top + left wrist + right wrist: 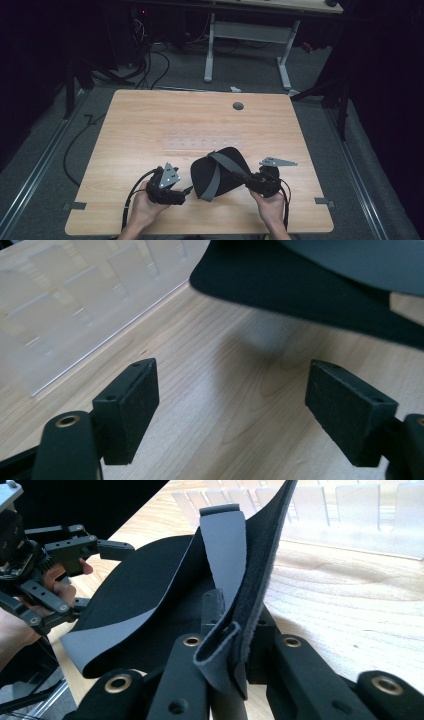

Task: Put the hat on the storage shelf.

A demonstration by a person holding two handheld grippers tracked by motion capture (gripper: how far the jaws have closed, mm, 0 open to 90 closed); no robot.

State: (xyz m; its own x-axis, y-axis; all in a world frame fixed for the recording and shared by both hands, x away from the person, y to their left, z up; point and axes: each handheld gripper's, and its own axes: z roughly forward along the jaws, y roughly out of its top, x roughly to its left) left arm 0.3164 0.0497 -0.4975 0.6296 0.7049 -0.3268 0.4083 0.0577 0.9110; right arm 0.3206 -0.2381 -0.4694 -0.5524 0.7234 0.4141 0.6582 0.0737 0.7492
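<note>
Just right gripper (pixel 248 179) pinching black pad (pixel 220 172)

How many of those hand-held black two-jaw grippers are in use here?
2. The left black two-jaw gripper sits open beside the black fabric wrap with grey straps; the right black two-jaw gripper is clamped on its edge.

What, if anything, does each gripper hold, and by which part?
The right gripper pinches the black pad's folded edge. The left gripper holds nothing, its jaws open.

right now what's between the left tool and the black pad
Nothing: a short stretch of bare wooden table separates the open left tool from the black pad, seen in the left gripper view.
</note>
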